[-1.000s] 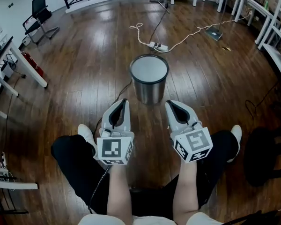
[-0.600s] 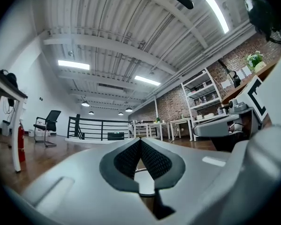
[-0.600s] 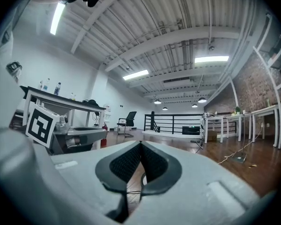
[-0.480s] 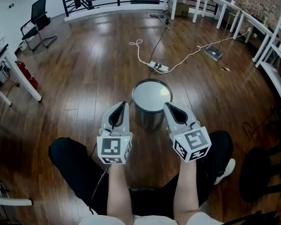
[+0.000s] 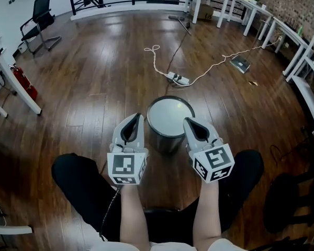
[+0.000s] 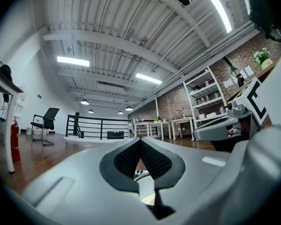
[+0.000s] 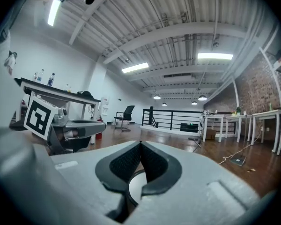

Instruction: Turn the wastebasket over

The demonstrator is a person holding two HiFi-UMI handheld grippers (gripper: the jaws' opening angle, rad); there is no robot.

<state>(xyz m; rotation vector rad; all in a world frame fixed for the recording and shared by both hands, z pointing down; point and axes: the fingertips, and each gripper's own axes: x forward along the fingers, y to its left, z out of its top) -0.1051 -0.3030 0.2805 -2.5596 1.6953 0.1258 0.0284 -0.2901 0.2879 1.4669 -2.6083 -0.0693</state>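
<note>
Wastebasket [image 5: 170, 120], cylindrical grey metal, stands on dark wooden floor [image 5: 94, 77] between left claw [image 5: 136, 117] and right claw [image 5: 189, 121], both closed and empty. Hazard: closed claws pressing its smooth wall may slip, letting it topple and roll.

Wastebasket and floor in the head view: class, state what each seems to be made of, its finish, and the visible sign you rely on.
Wastebasket: probably metal, perhaps brushed steel. The grey side wall carries a soft sheen, and the flat top face looks pale and matt.
Floor: wood boards, dark brown and glossy. Plank seams show, and bright light glares off them.
</note>
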